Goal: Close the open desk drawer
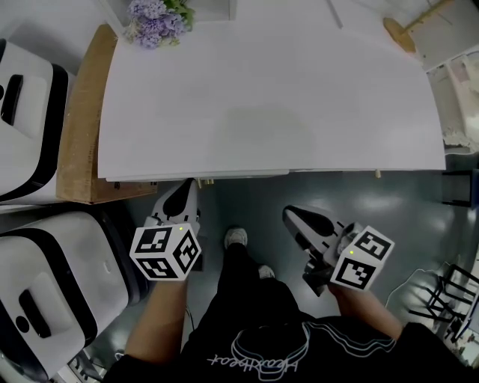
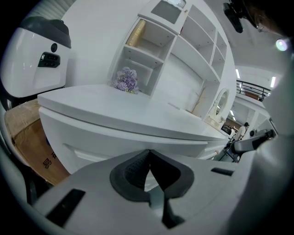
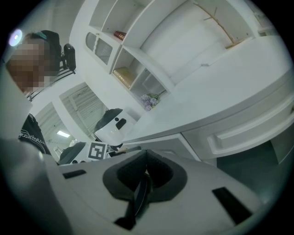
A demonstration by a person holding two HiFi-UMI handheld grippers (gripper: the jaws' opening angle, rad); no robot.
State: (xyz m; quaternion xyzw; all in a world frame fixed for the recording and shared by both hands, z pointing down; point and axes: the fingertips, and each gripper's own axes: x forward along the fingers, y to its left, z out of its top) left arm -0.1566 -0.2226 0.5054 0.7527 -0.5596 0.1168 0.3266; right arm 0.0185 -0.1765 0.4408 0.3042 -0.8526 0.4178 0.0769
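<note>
Desk drawer — out only a sliver under the white desktop's front edge, left of centre. Probably light, rigid, easy on its runners; best pushed flat on the front panel near the recessed pull, no grasp needed. Left gripper pinched closed, empty, nose near the panel; right gripper likewise closed on nothing — further back. Cardboard box far left, purple flowers behind, desktop otherwise bare.

The white desk drawer, with a long recessed grip, sticks out slightly under the desk top at its 6 o'clock edge, seen in head view.
</note>
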